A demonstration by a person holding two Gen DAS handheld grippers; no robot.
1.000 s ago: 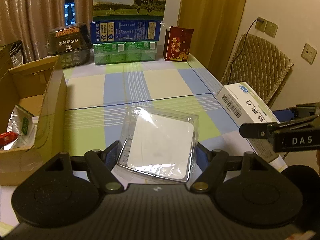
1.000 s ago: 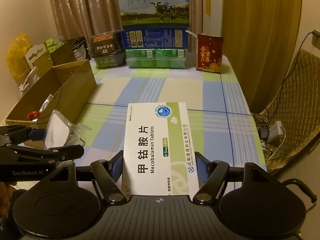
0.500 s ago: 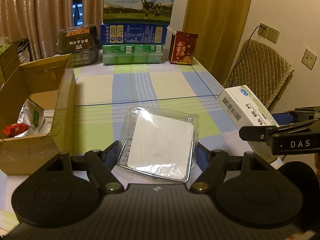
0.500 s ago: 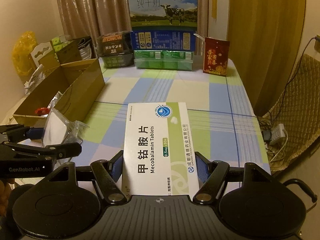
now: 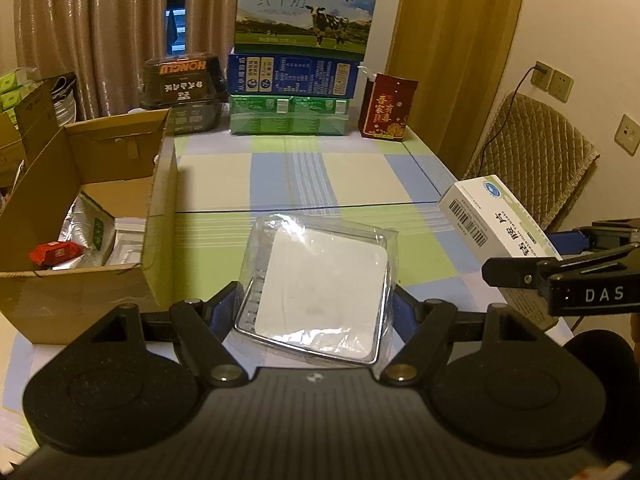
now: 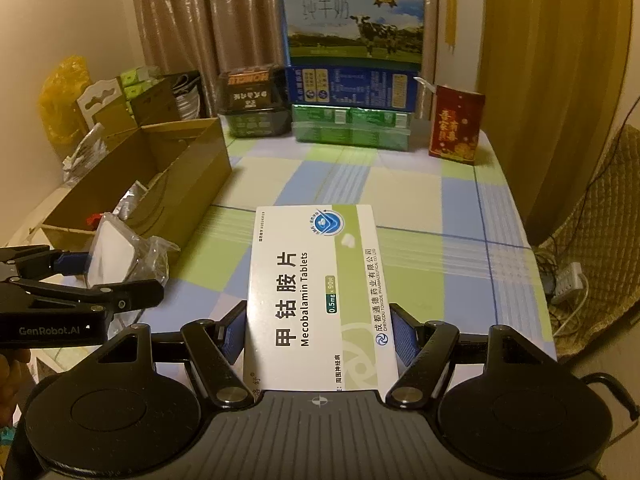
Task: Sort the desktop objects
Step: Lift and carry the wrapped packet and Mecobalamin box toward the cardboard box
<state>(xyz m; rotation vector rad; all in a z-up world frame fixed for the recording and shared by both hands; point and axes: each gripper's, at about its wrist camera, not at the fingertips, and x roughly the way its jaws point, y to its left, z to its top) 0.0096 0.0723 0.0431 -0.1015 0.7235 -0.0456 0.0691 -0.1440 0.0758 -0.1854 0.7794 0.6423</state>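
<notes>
My left gripper [image 5: 314, 305] is shut on a clear plastic pack [image 5: 324, 280] with a white square inside, held above the table's near edge. In the right wrist view the same pack [image 6: 112, 256] shows at the left, in the left gripper [image 6: 86, 280]. My right gripper [image 6: 320, 332] is shut on a white and green Mecobalamin tablet box [image 6: 316, 280], flat between its blue pads. That tablet box [image 5: 492, 216] also appears at the right of the left wrist view. An open cardboard box [image 5: 92, 292] stands at the left, holding a red packet [image 5: 56, 252] and a silver pouch [image 5: 88, 224].
A checked tablecloth [image 5: 360, 176] covers the table. At its far end stand a milk carton [image 5: 304, 20] on blue and green packs, a black container [image 5: 180, 80] and a red box [image 5: 388, 108]. A quilted chair [image 5: 536, 160] sits past the right edge.
Both grippers have drifted left and slightly up with their loads. The cardboard box shows more fully in both views. Neither grip has changed.
</notes>
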